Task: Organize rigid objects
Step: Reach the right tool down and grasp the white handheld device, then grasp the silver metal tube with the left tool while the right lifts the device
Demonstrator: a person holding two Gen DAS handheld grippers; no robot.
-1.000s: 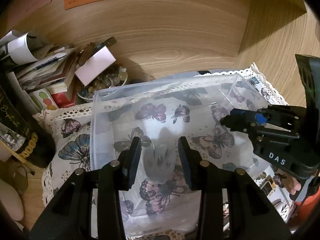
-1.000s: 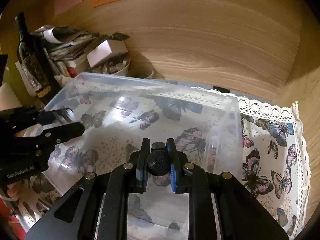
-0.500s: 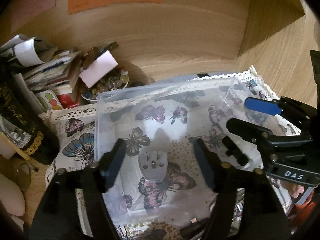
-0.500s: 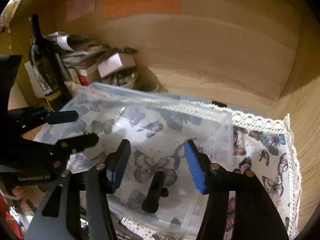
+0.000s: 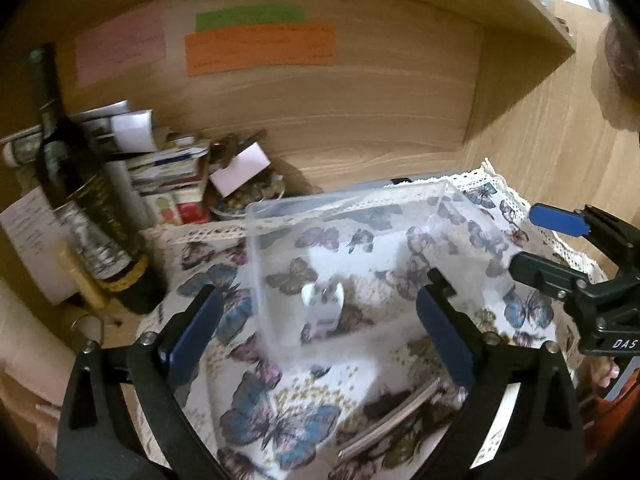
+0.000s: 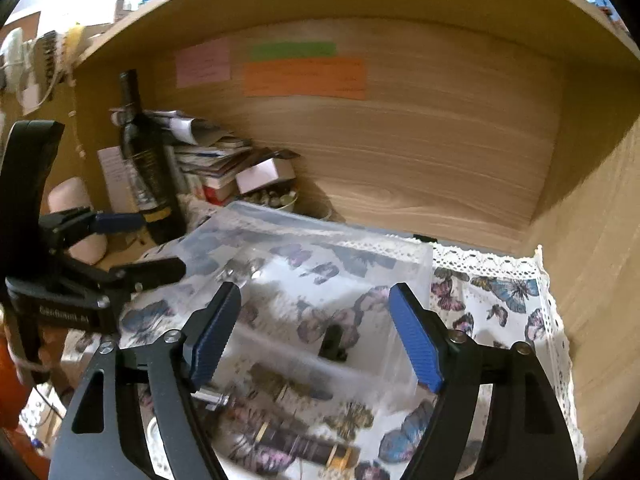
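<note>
- Nearest the left wrist camera, the left gripper (image 5: 320,332) has its jaws spread wide and still opening, with nothing between the pads.
- The right gripper (image 6: 314,334) is likewise parted and opening, its blue pads (image 6: 416,340) clear of everything.
- Below both grippers lies a butterfly-print cloth (image 5: 280,424) with a lace edge; a few small items, blurred, rest on it in front of the box, among them a dark tube with gold bands (image 6: 304,444).
- On the cloth stands a clear plastic storage box (image 5: 256,264), its top open.
- A white plug adapter (image 5: 323,302) lies on the box floor toward its left side, prongs up.
- A small black part (image 6: 333,342) lies on the box floor toward the right, well apart from the adapter.
- Left of the box stands a dark wine bottle (image 5: 76,184), upright, beside a pile of papers and booklets (image 5: 160,160).
- Just behind the box's left corner sits a bowl of small round pieces (image 5: 248,196) with a white card leaning over it.
- On the wooden back wall (image 5: 360,120) hang pink, green and orange paper notes (image 5: 260,48).
</note>
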